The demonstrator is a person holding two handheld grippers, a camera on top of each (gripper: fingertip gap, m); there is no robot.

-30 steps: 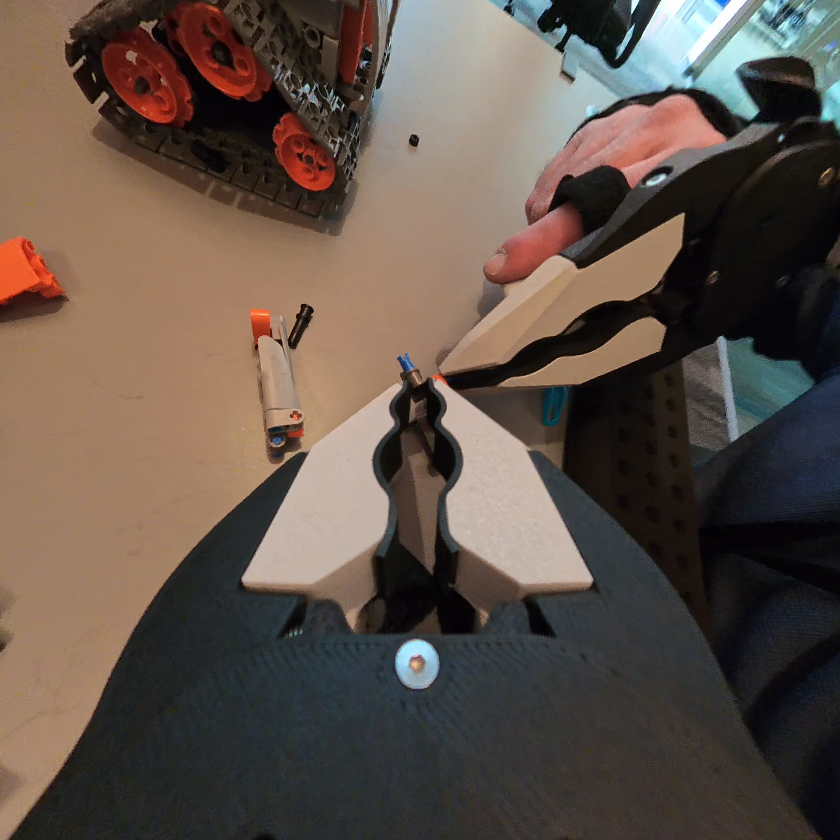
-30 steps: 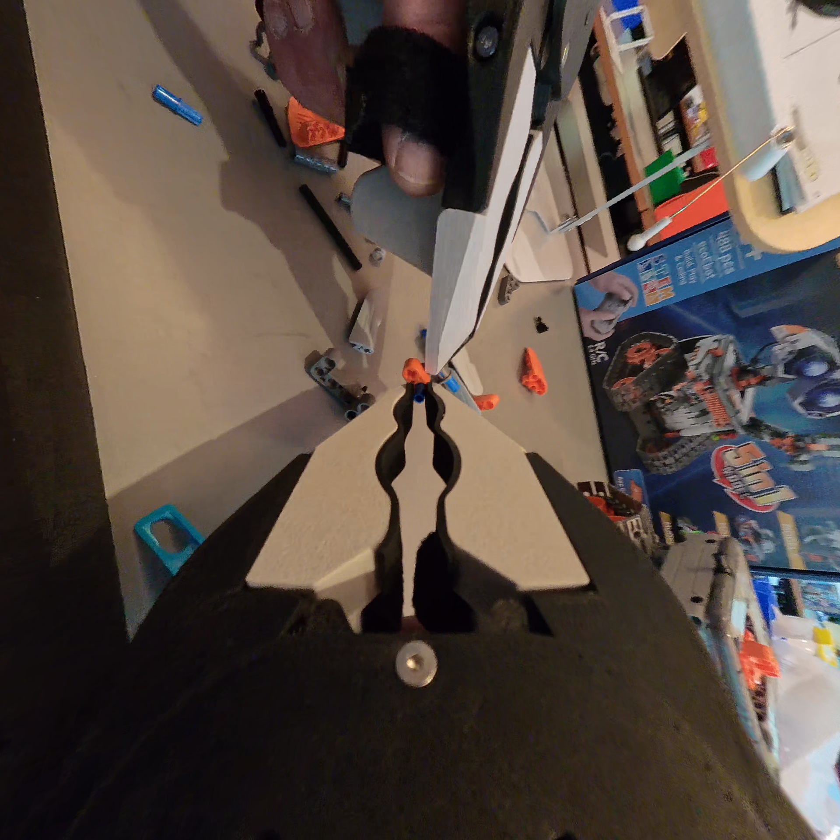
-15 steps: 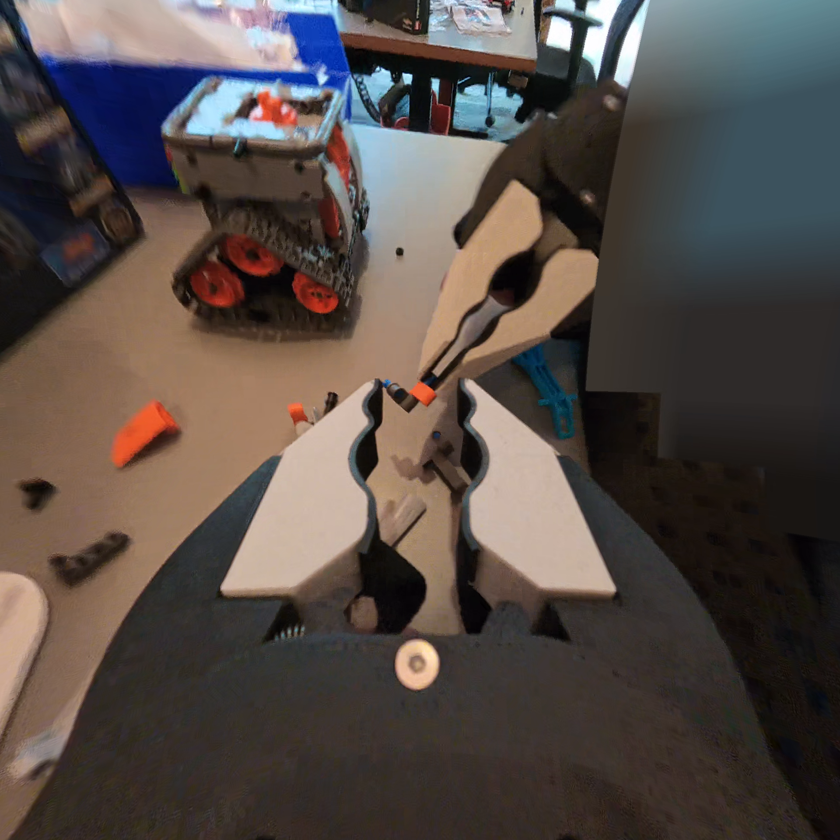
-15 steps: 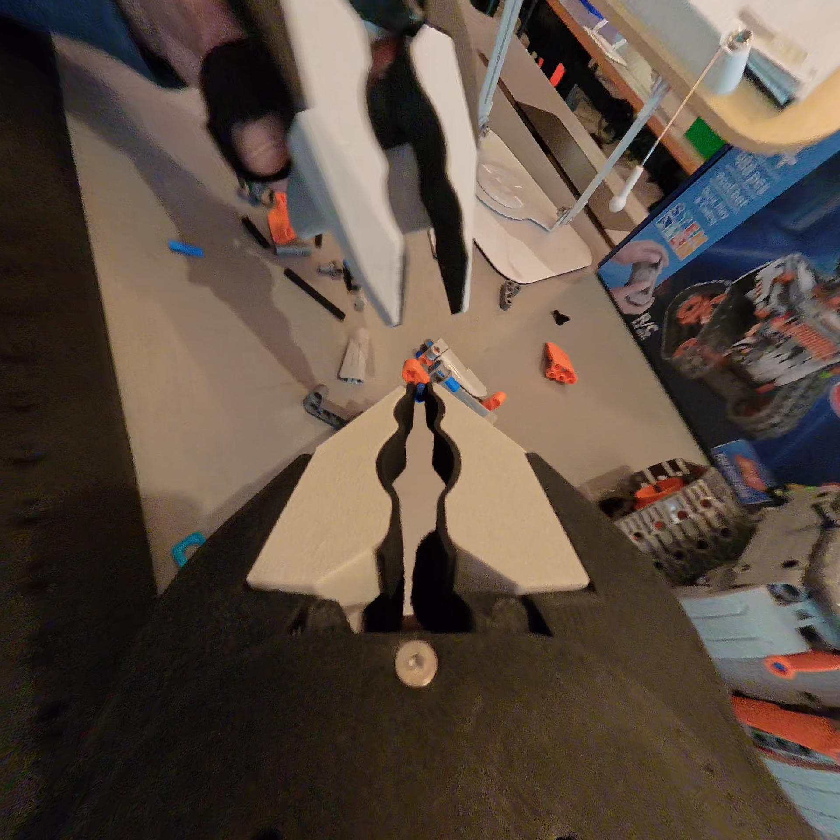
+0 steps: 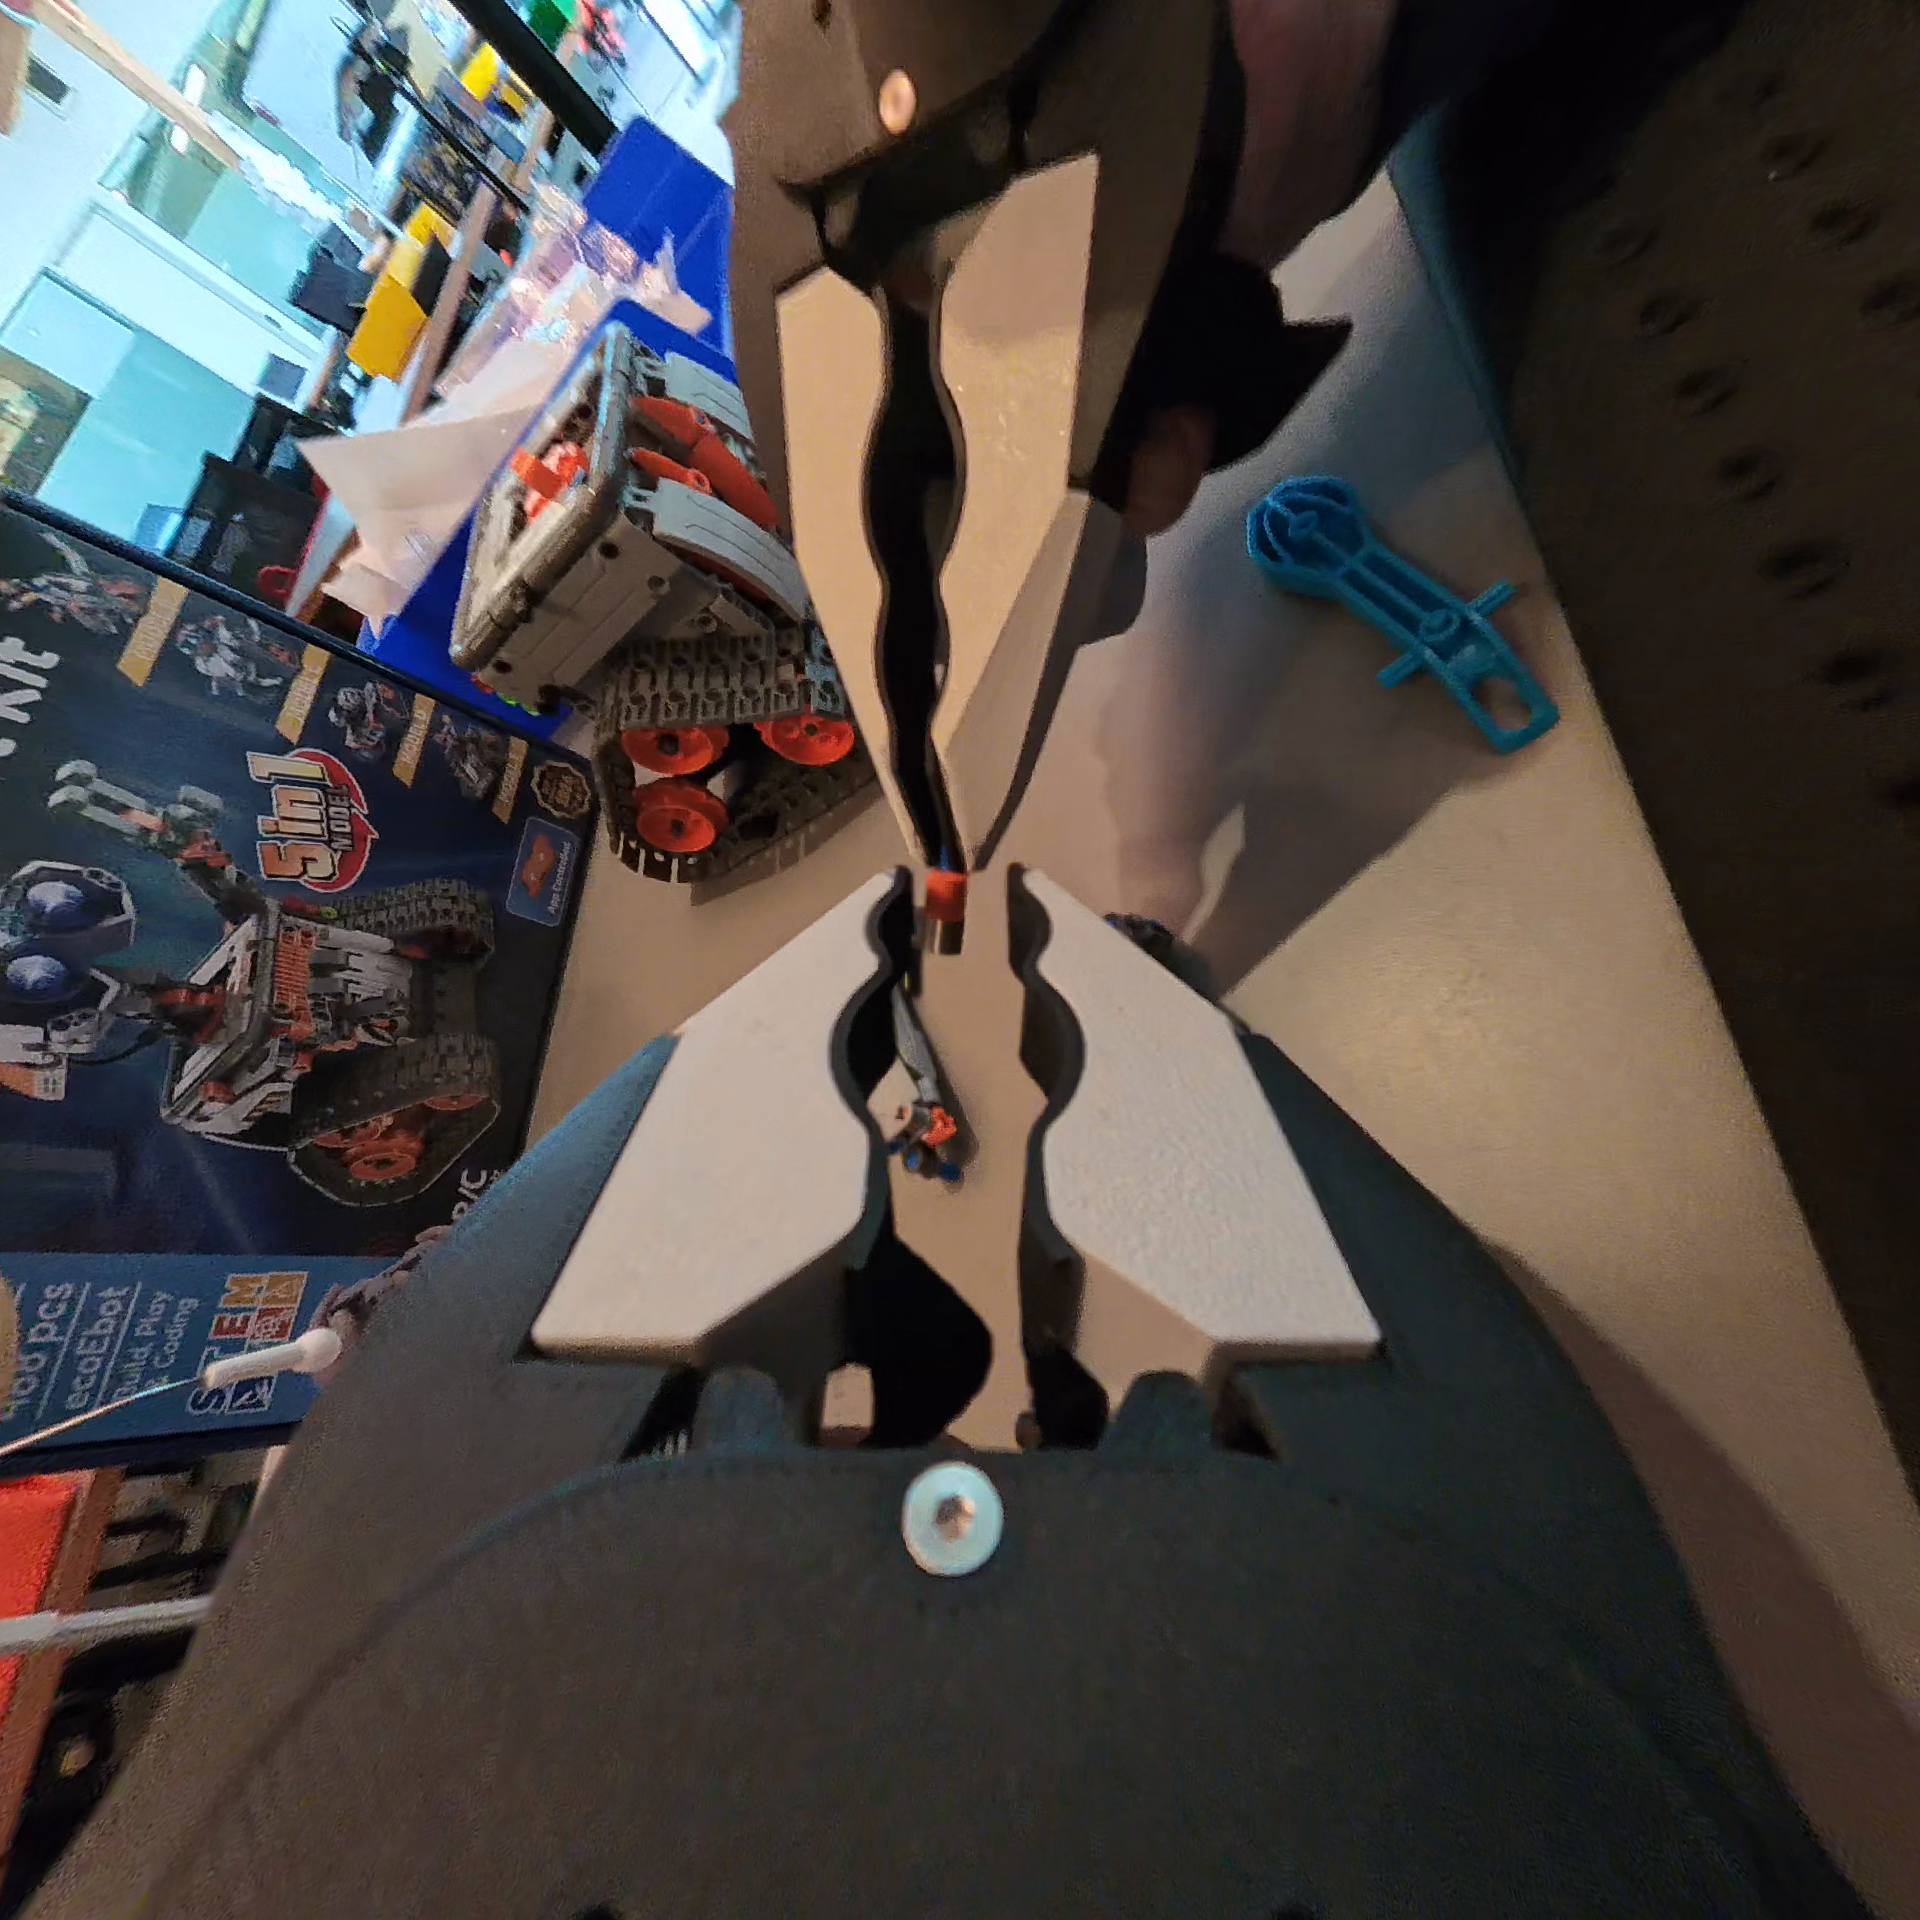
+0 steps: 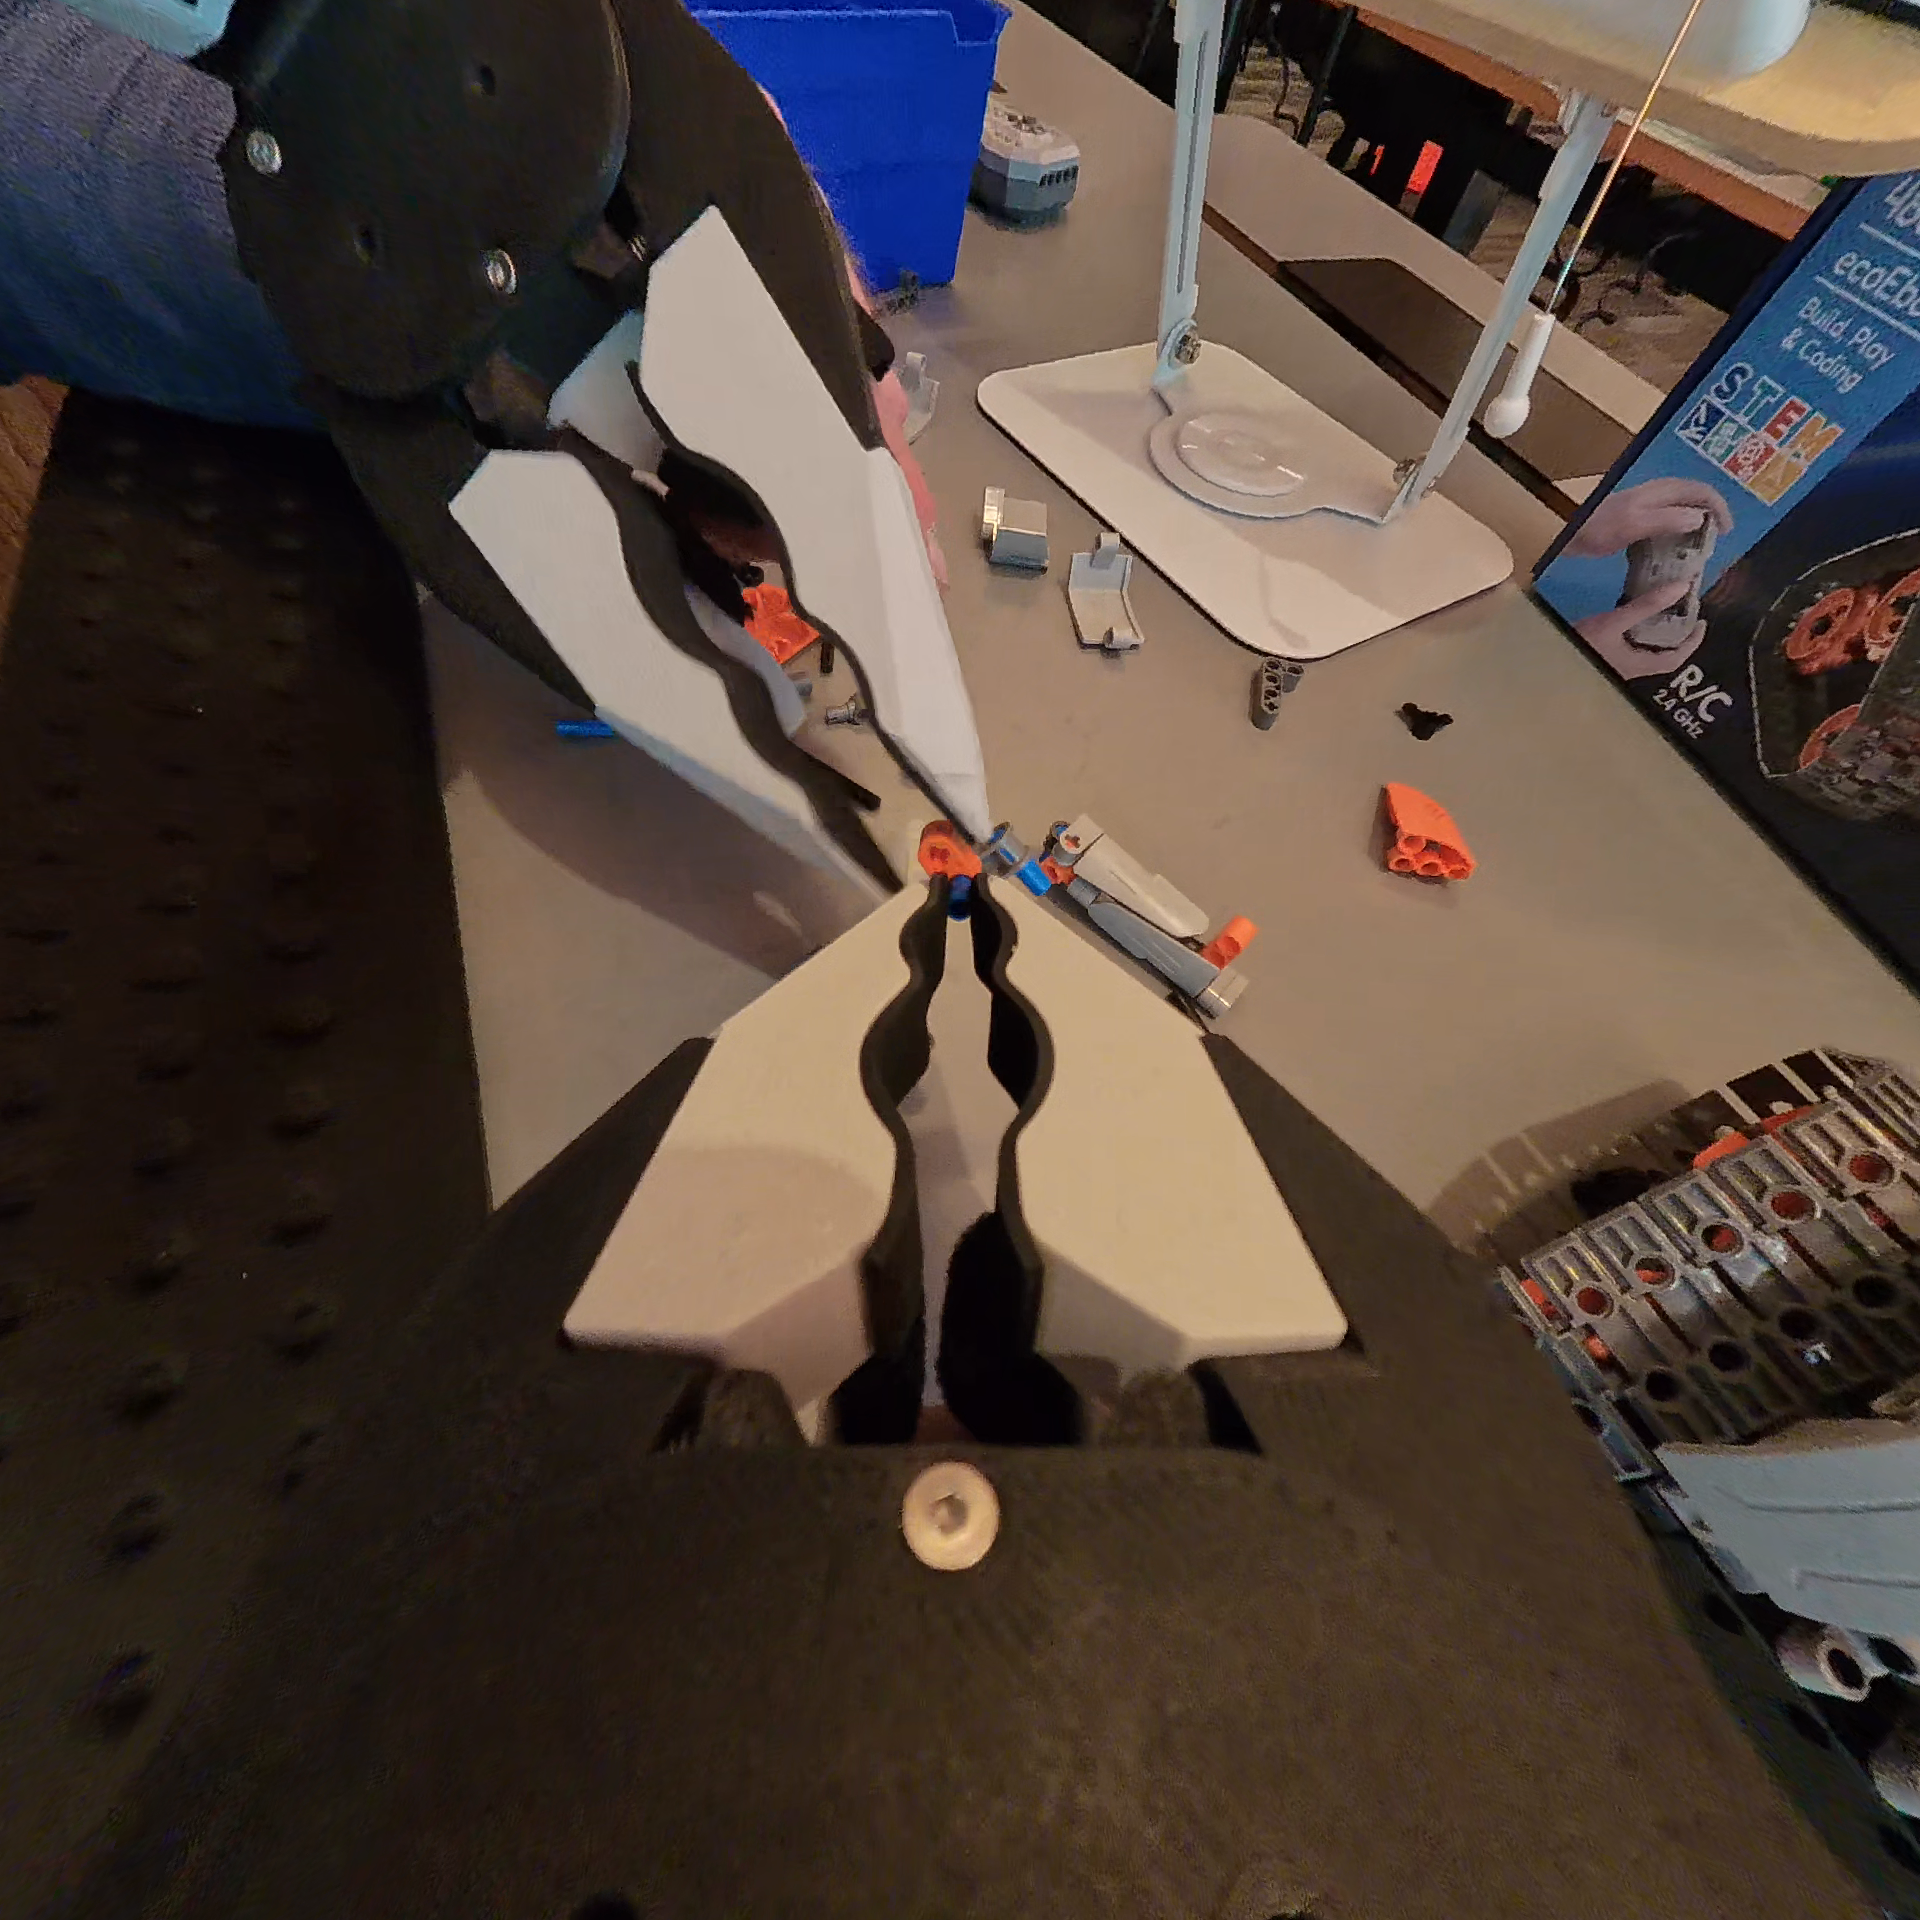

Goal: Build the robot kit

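Left to right: left gripper (image 5: 961, 894), fingers spread, tips flanking a small orange connector piece (image 5: 943, 896); right gripper (image 6: 961, 902), fingers pressed together, pinching the blue pin (image 6: 959, 896) of that same piece (both are raised above the grey table (image 6: 1558, 987)). On the table beyond lie a grey-and-orange beam assembly (image 6: 1138, 914), an orange brick (image 6: 1423, 836) and a white lamp base (image 6: 1247, 499).
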